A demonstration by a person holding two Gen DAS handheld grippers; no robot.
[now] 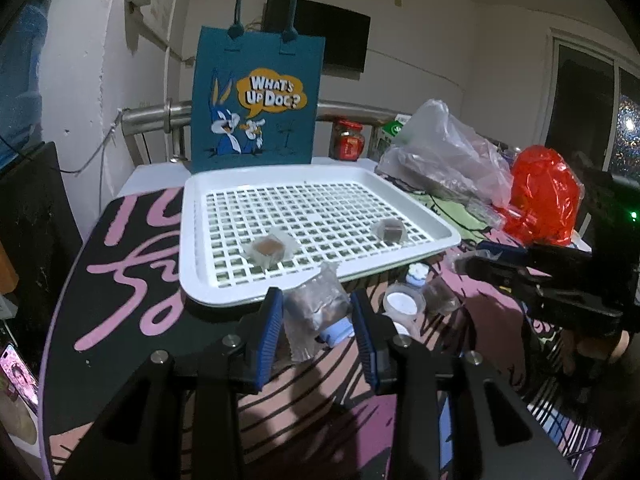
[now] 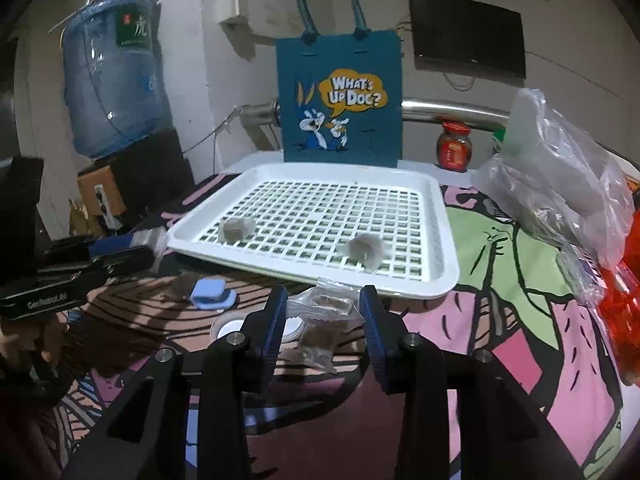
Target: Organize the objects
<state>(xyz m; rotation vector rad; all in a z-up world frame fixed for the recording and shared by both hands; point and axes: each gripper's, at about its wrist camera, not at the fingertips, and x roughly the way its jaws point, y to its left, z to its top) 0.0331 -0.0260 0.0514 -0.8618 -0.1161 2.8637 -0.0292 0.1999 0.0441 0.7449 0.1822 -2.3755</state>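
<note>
Packets of brown sweet sit between both sets of jaws. My left gripper point(image 1: 316, 312) pinches one packet point(image 1: 318, 304) at the white tray's point(image 1: 192, 208) near rim. My right gripper point(image 2: 323, 312) brackets another packet point(image 2: 326, 304) on the worktop point(image 2: 520, 320); whether it grips I cannot tell. Two wrapped sweets point(image 1: 270, 249) lie in the tray.

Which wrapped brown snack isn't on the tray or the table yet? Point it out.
The wrapped snack between the pads of the left hand-held gripper, off the white tray. Two others lie on its grid; more lie on the table.
</note>
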